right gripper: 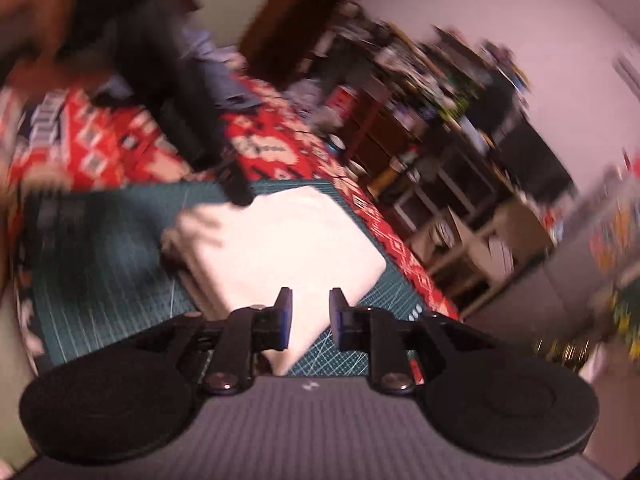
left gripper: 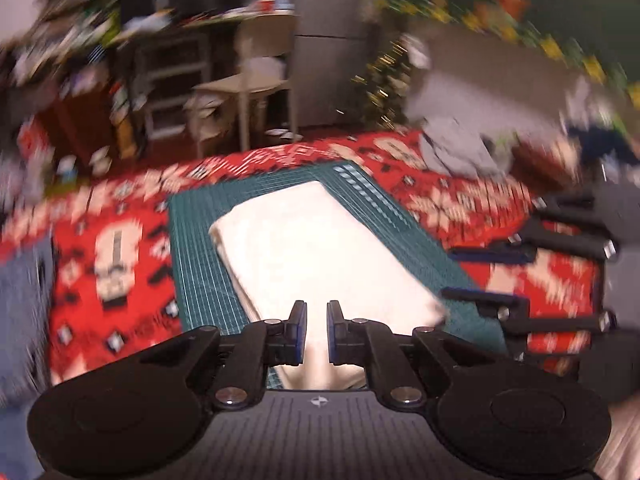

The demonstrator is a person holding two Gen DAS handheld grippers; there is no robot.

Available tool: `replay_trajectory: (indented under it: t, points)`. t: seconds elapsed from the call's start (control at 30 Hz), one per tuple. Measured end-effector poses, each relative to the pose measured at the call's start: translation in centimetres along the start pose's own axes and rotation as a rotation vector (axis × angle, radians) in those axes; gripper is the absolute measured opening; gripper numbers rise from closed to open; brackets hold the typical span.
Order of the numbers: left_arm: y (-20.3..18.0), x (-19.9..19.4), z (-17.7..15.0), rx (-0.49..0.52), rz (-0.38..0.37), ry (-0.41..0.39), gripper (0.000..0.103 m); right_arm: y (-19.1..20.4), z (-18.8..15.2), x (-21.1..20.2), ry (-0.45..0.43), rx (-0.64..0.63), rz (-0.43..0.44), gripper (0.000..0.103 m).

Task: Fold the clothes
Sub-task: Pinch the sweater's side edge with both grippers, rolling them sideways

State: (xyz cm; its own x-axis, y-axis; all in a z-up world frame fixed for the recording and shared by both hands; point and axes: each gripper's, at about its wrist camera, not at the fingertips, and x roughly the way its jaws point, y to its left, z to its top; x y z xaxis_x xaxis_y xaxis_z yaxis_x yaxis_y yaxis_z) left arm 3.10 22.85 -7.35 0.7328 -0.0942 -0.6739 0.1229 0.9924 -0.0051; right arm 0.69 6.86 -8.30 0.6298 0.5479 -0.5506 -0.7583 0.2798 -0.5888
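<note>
On green cutting mat (left gripper: 192, 280), mid-bench: folded white cloth (left gripper: 316, 248) lies flat. Left tongs (left gripper: 317, 332) slightly apart above its near edge, empty. Right tongs (right gripper: 310, 320) apart, empty, over cloth's near corner

Left gripper (left gripper: 317, 332): black linkage arms, round black side discs, silver pivot screws, blue-edged pads.
Left body: grey ribbed top, small white cross mark.
Right gripper (right gripper: 310, 322): same black build, silver screws, grey ribbed body.

Table, red patterned cloth (left gripper: 120, 248): green cutting mat (left gripper: 200, 280) at centre; grey garments (left gripper: 456, 152) upper right; white folded cloth (left gripper: 320, 248) on mat.
</note>
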Motion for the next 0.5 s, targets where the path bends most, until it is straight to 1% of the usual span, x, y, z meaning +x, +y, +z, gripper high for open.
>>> replay_trajectory:
  t: [0.07,0.1,0.2,0.23,0.3,0.4,0.47,0.5]
  points:
    - [-0.9,0.1,-0.5,0.131,0.027,0.019,0.009,1.2,-0.6,0.5,-0.006,-0.075,0.004,0.021]
    - [-1.5,0.2,-0.9,0.2,0.045,0.027,0.013,1.8,-1.0,0.7,-0.013,-0.115,0.001,0.022]
    - [-3.7,0.7,-2.5,0.397,0.116,0.043,0.017,4.0,-1.8,1.5,-0.033,-0.213,0.008,0.022]
    - [-4.4,0.9,-3.0,0.438,0.121,0.044,0.018,4.6,-2.0,1.9,-0.035,-0.235,0.015,0.022]
    - [-5.7,1.3,-4.1,0.52,0.132,0.046,0.023,5.6,-2.3,2.4,-0.044,-0.276,0.024,0.022]
    - [-7.7,2.3,-5.8,0.648,0.167,0.045,0.028,6.6,-2.3,3.3,-0.053,-0.312,0.005,0.022]
    - [-8.7,2.8,-6.7,0.724,0.196,0.032,0.033,7.0,-2.3,4.1,-0.052,-0.331,-0.014,0.022]
    - [-9.1,3.1,-7.2,0.759,0.212,0.025,0.034,7.3,-2.3,4.4,-0.054,-0.343,-0.021,0.022]
